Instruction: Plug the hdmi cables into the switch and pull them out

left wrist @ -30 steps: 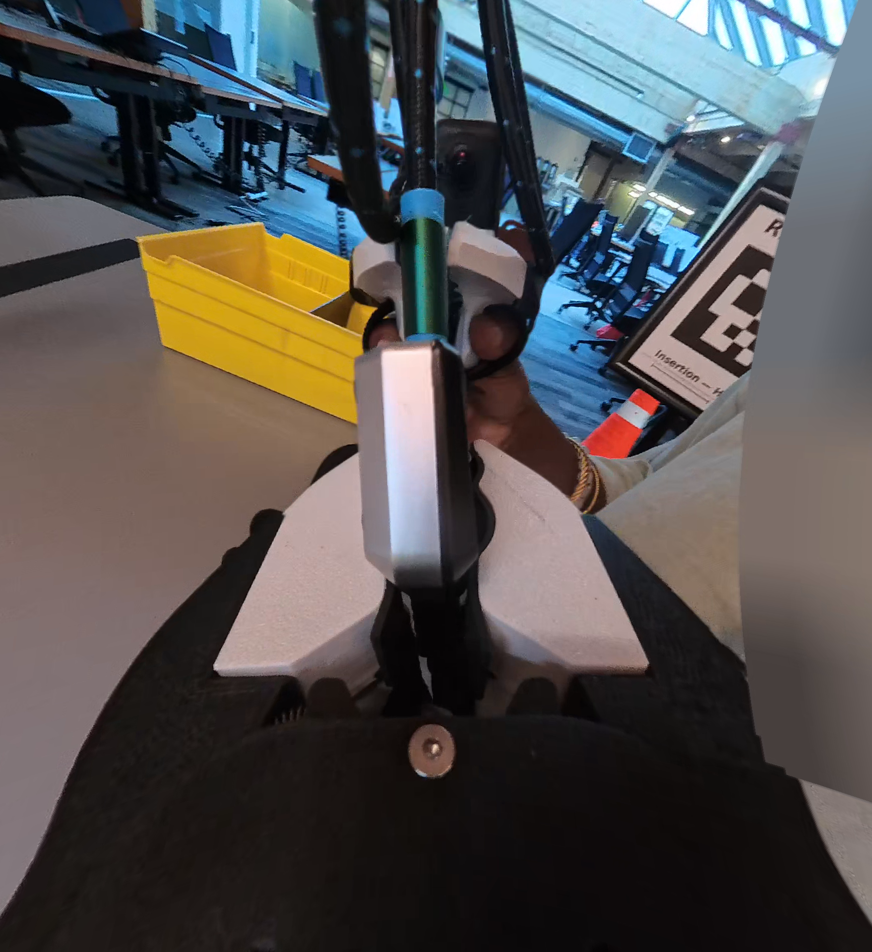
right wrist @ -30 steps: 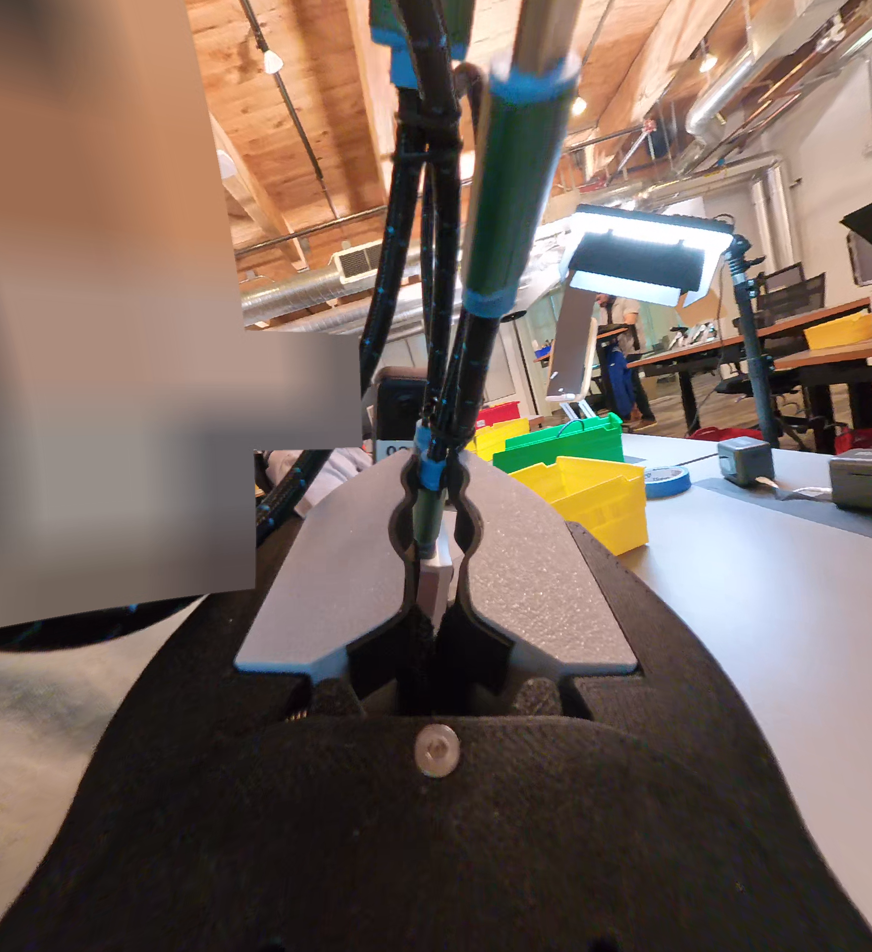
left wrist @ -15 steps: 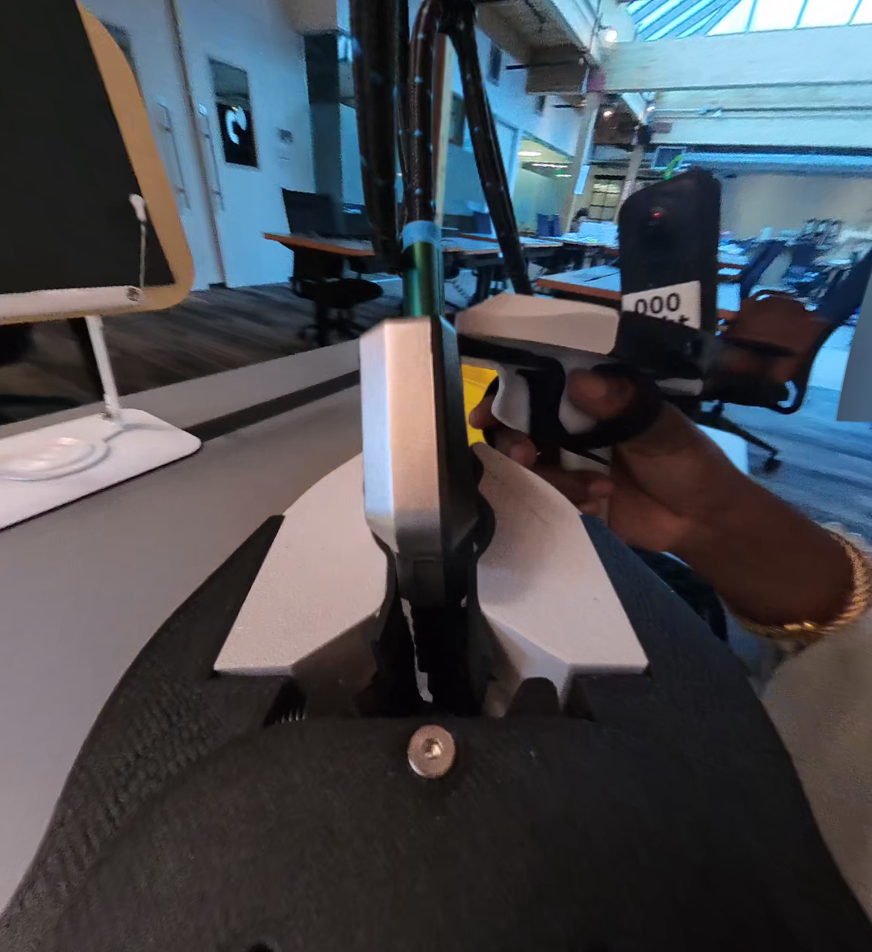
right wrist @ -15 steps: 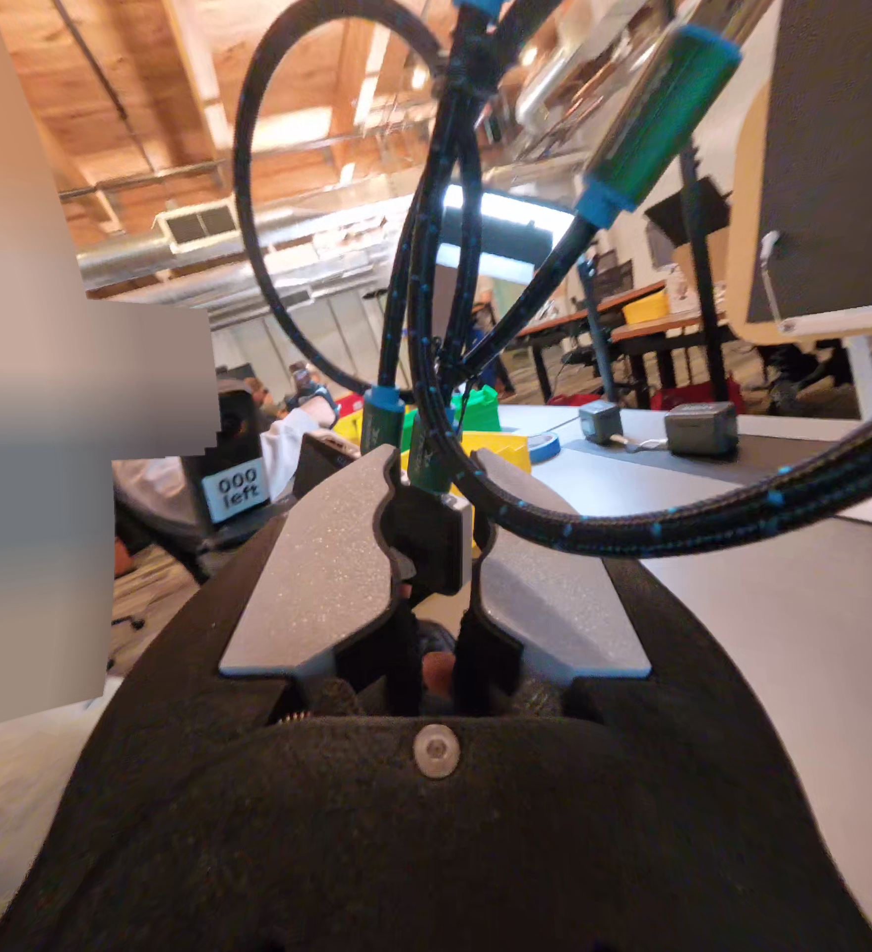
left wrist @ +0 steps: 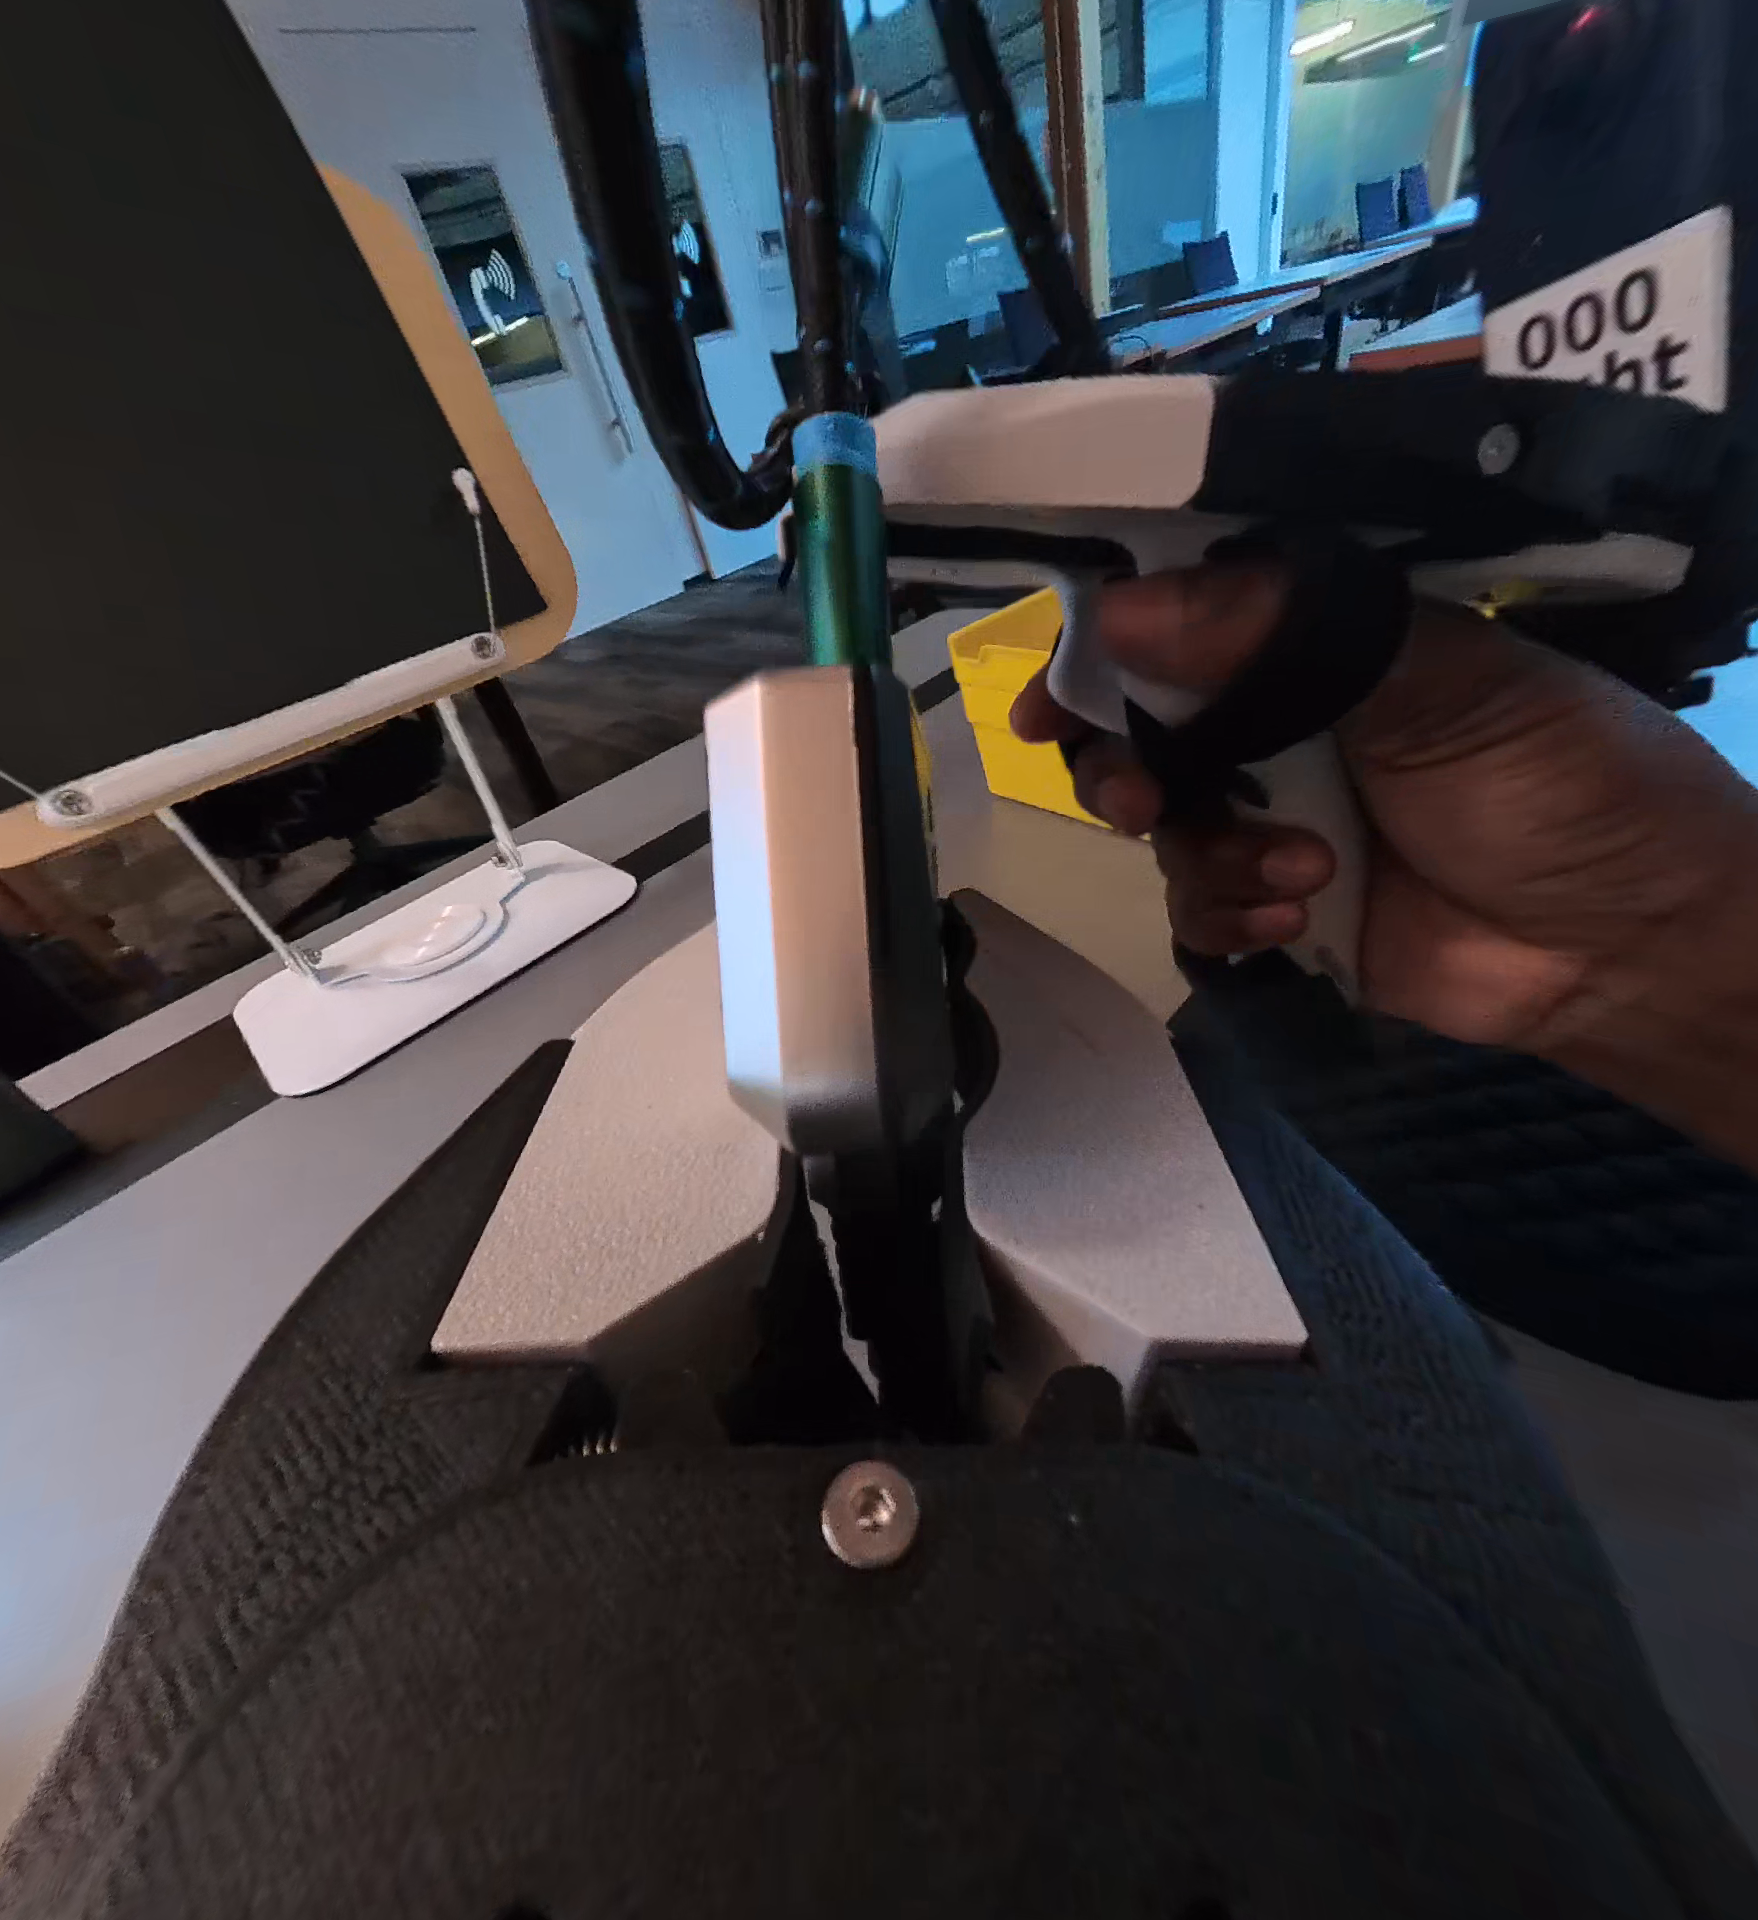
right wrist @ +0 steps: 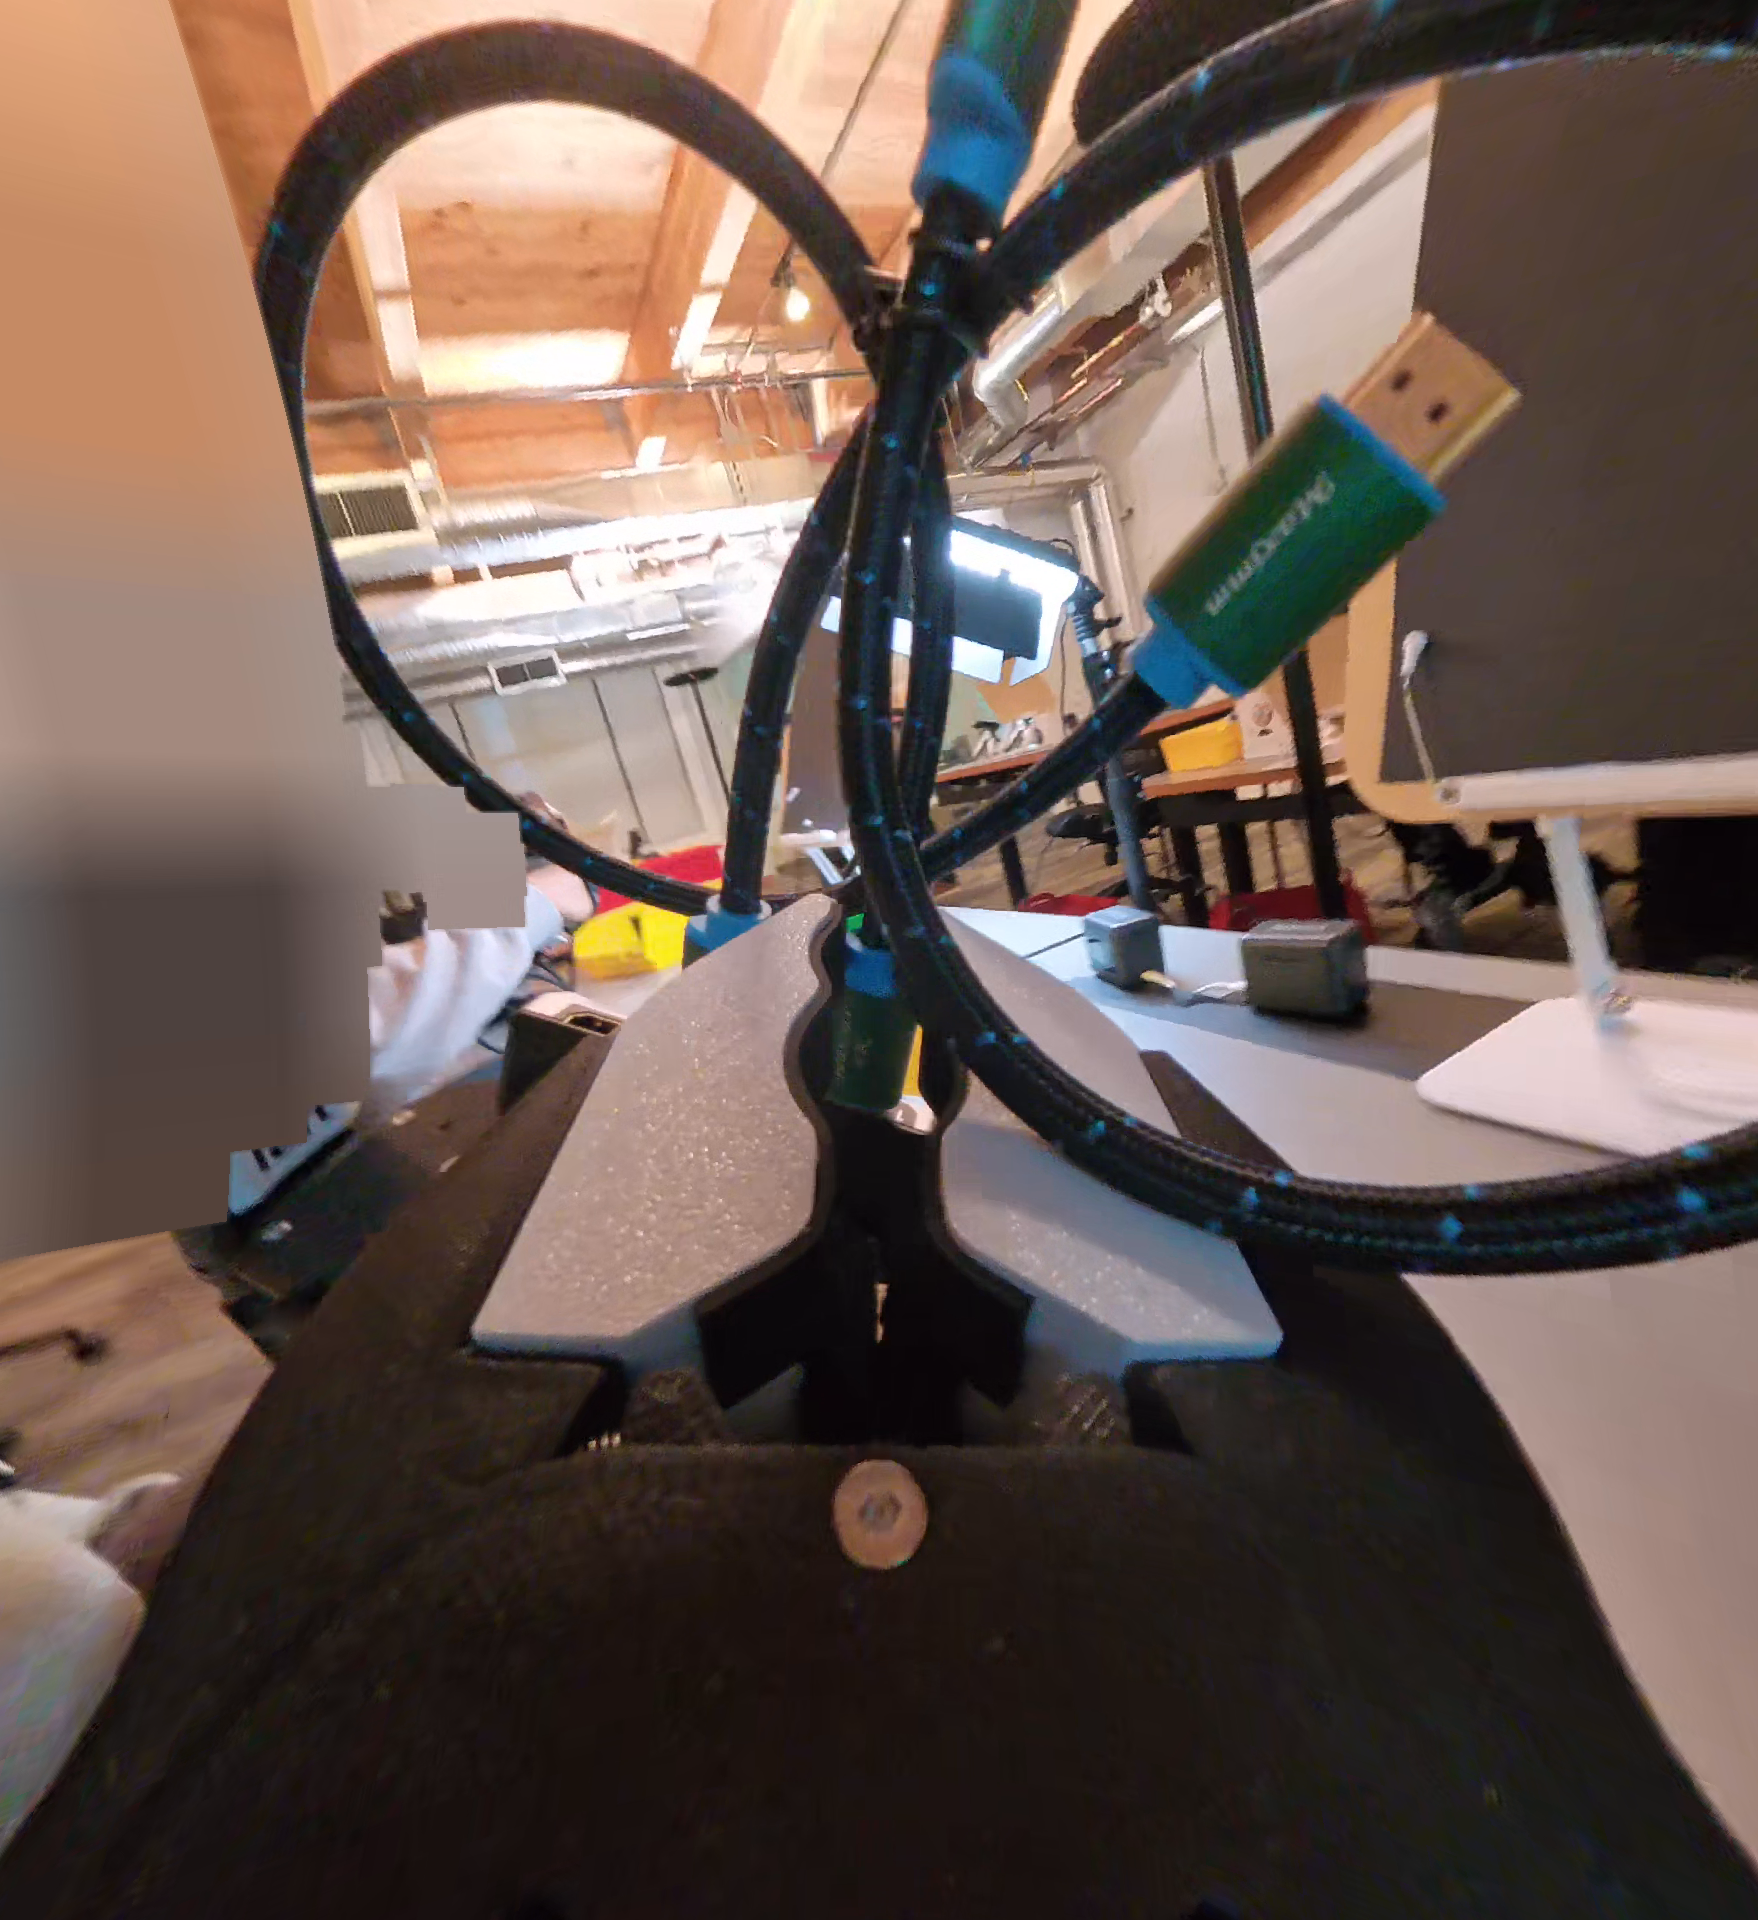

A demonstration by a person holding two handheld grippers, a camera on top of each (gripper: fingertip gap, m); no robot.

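Left claw [left wrist: 859,1122] clamped on silver HDMI switch [left wrist: 802,914], held above table [left wrist: 179,1299]; right claw [right wrist: 880,1049] pinching green plug [right wrist: 867,1044]. Best pulled straight along port axis, switch braced.

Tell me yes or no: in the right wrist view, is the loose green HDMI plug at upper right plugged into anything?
No. The green HDMI plug hangs in the air with its gold connector tip bare.

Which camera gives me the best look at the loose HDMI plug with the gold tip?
The right wrist view: the loose HDMI plug hangs free at upper right, green shell and gold tip fully visible. The left wrist view doesn't show it; there, the left tongs hold the silver switch.
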